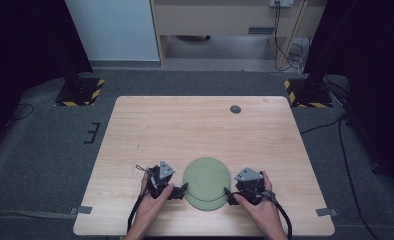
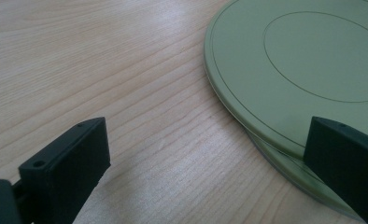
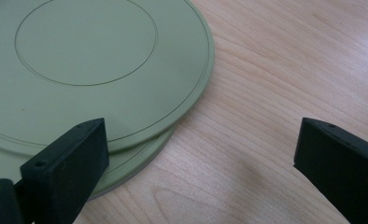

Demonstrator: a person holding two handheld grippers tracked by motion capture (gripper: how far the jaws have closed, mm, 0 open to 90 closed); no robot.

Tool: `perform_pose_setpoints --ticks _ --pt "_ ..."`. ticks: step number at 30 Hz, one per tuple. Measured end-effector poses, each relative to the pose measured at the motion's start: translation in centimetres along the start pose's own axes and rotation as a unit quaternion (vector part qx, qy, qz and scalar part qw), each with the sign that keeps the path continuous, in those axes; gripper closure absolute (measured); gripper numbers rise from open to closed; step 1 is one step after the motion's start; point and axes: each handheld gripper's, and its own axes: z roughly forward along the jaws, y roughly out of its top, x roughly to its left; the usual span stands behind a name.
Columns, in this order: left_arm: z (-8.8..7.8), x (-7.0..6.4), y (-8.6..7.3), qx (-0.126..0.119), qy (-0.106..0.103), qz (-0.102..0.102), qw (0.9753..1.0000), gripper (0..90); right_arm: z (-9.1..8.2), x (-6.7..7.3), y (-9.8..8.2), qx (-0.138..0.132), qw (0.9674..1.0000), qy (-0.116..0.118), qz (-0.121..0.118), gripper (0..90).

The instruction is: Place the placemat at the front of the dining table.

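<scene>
Flanking: left tool (image 1: 184, 189) and right tool (image 1: 228, 194) are sitting on either side of a stack of green plates, each held in one of the person's hands.
Left tool state: its jaws are standing spread wide in the left gripper view, one over bare wood, the other just at the plates' rim, pinching nothing.
Right tool state: its jaws are likewise standing spread in the right gripper view, one jaw over the rim, the other over bare wood, pinching nothing.
Plates: two green plates (image 1: 206, 183) are lying stacked face down, the upper plate (image 2: 289, 70) sitting slightly off-centre so the lower plate (image 2: 294, 170) is peeking out as a crescent along the near edge.
Place: the stack is resting on the near middle of the wooden counter (image 1: 200, 125), between the two hands.
Handling, as a judgement: the plates are looking stiff, thin and smooth, probably light plastic, so they are likely sliding easily on each other and on the wood.
Where to take hold, as a judgement: the overhanging rim of the upper plate is offering the best purchase; a pinch at the edge from opposite sides is looking safer than one-sided lifting.
Beyond: a small dark round disc (image 1: 235, 109) is sitting near the counter's far edge, well apart from the stack.
</scene>
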Motion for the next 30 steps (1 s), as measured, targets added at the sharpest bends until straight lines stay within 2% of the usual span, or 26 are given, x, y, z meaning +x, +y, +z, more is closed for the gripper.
perform_pose_setpoints --ticks 7,19,30 --pt "0.02 -0.06 -0.14 0.006 0.003 0.004 1.0 0.0 -0.18 0.17 -0.14 -0.002 1.0 0.001 -0.007 6.6" --pt "0.31 0.0 -0.11 -0.004 0.012 0.001 0.9999 0.0 0.13 0.07 0.07 -0.005 0.9999 -0.013 0.003 4.7" --pt "0.48 0.09 0.03 -0.006 0.015 0.001 0.9999 0.0 0.31 -0.13 0.16 -0.005 0.9999 -0.014 0.008 4.7"
